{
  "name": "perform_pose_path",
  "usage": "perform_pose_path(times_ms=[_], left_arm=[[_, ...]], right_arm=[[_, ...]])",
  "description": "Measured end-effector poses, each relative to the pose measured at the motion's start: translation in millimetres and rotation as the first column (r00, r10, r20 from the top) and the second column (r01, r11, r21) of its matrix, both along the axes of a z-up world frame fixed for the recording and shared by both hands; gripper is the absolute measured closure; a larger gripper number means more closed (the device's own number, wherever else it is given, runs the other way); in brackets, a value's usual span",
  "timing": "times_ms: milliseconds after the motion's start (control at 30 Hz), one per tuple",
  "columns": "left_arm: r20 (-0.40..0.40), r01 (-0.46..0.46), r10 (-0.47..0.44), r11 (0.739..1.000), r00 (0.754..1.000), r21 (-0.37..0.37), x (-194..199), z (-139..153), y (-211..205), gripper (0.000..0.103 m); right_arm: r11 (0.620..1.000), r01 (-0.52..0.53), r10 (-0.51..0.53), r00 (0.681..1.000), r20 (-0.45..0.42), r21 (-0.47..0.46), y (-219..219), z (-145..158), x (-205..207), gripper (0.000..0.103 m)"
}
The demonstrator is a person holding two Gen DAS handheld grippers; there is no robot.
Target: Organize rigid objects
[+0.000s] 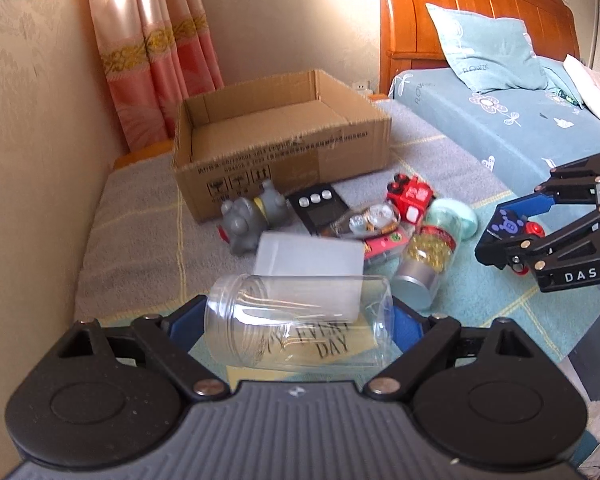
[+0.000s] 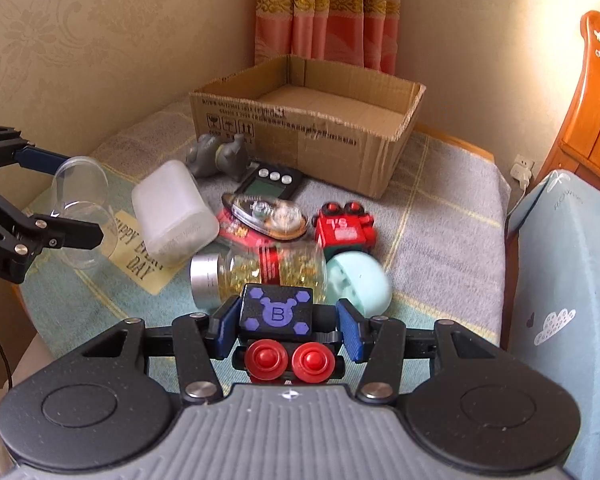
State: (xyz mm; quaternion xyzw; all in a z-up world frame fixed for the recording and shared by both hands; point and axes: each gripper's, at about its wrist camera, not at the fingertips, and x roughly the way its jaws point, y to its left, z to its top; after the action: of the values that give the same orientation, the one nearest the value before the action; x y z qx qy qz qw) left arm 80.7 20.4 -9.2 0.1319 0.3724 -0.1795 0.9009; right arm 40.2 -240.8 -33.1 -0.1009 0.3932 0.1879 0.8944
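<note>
Tongs on the left (image 1: 298,316) clamp a clear plastic jar (image 1: 296,320) lying on its side, mouth toward nine o'clock, blue pads pressed to both ends. Right tongs (image 2: 286,330) grasp a black toy block (image 2: 277,314) marked with a purple bear and a "B", two red knobs just below it; the right wrist view shows the pads against its sides, while the left wrist view shows only the block's corner at three o'clock.

Beyond the jar, at twelve o'clock, lies a frosted white container (image 1: 308,270), touching a bottle of golden capsules (image 2: 260,270) with a silver cap. The right wrist view reveals a mint-green round thing (image 2: 358,284) just beside that bottle, half hidden from the other camera. Further out sit a red toy vehicle (image 2: 344,230), a black timer (image 1: 318,206), a packaged watch-like item (image 2: 266,216) and a grey animal figure (image 1: 250,216). An open cardboard box (image 1: 284,152) stands at twelve o'clock on the grey cloth-covered tabletop (image 2: 440,216). Only the left wrist view shows the bed (image 1: 512,128) with its blue pillow (image 1: 488,48).
</note>
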Motion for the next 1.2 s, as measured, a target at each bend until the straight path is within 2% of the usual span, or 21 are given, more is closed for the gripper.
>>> perform_pose_path(times_ms=[267, 467, 667, 800, 967, 1100, 1200], left_arm=[[0.1, 0.003, -0.006, 1.0, 0.995, 0.024, 49.7, 40.7, -9.7, 0.012], [0.177, 0.008, -0.016, 0.999, 0.984, 0.045, 108.3, 62.3, -28.0, 0.012], [0.16, 0.003, -0.01, 0.999, 0.987, 0.045, 171.6, 62.2, -42.8, 0.012], [0.135, -0.003, -0.005, 0.998, 0.991, 0.059, 207.7, 52.2, -49.7, 0.012], [0.102, -0.042, 0.038, 0.998, 0.994, 0.036, 251.2, 41.3, -49.8, 0.011], [0.116, -0.109, 0.107, 0.994, 0.987, 0.006, 271.1, 33.7, -45.9, 0.007], [0.081, -0.101, 0.103, 0.995, 0.991, -0.023, 269.2, 28.2, -39.2, 0.007]], right_arm=[[0.999, -0.027, 0.025, 0.996, 0.083, 0.02, -4.1, 44.6, 25.2, 0.047], [1.0, -0.029, 0.028, 0.991, 0.132, 0.006, -3.2, 66.8, 57.1, 0.047], [1.0, -0.026, 0.024, 0.989, 0.147, 0.011, -0.9, 80.3, 93.1, 0.047], [1.0, -0.019, 0.018, 0.988, 0.153, 0.007, 0.9, 85.4, 117.0, 0.047], [1.0, -0.003, 0.002, 0.99, 0.143, 0.009, 1.2, 85.1, 140.6, 0.047], [1.0, 0.007, -0.009, 0.992, 0.128, 0.012, 2.0, 81.4, 153.2, 0.047], [1.0, 0.011, -0.012, 0.994, 0.112, 0.012, 4.2, 78.3, 159.1, 0.047]])
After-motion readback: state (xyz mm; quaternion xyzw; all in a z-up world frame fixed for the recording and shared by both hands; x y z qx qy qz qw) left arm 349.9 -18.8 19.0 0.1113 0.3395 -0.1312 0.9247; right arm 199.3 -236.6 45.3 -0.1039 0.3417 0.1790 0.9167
